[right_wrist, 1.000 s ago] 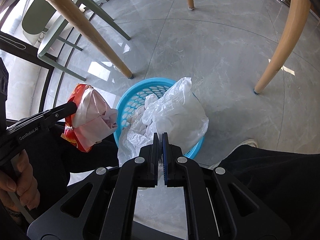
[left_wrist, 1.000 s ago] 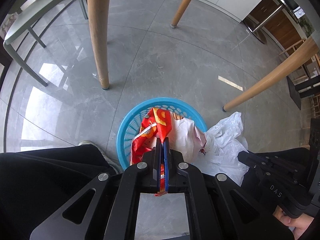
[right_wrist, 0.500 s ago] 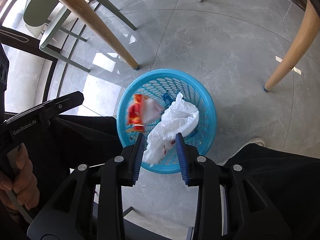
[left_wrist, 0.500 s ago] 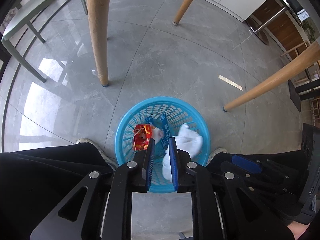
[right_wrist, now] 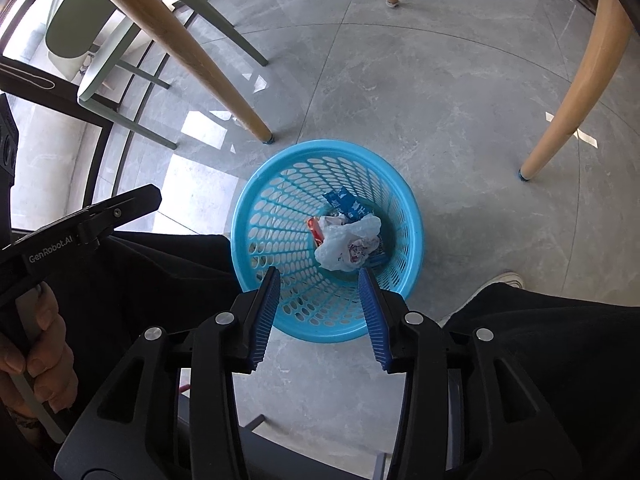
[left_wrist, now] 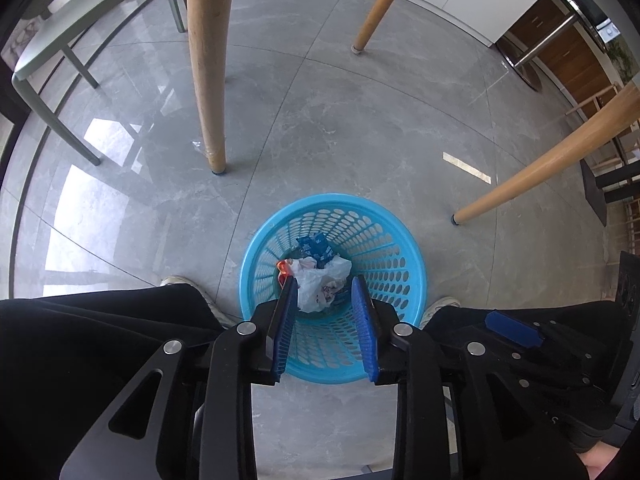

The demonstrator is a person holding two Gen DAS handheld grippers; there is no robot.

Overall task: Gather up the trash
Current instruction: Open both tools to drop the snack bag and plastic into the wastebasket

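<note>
Above the blue basket on the grey floor, we hold the left gripper and right gripper pointing steeply down; their jaws have just been opening and stand partly apart, with nothing between them. The white plastic bag, red wrapper and blue packet lie at the basket's bottom, so we judge both releases done.

Black grippers, blue pads, dark clothing.
Left gripper and right gripper: matte black linkage arms with triangular cut-outs, silver round screws at the pivots, ribbed blue pads inside each finger. White "GenRobot.AI" lettering along one black finger. Black trousers, pale shoes.
</note>
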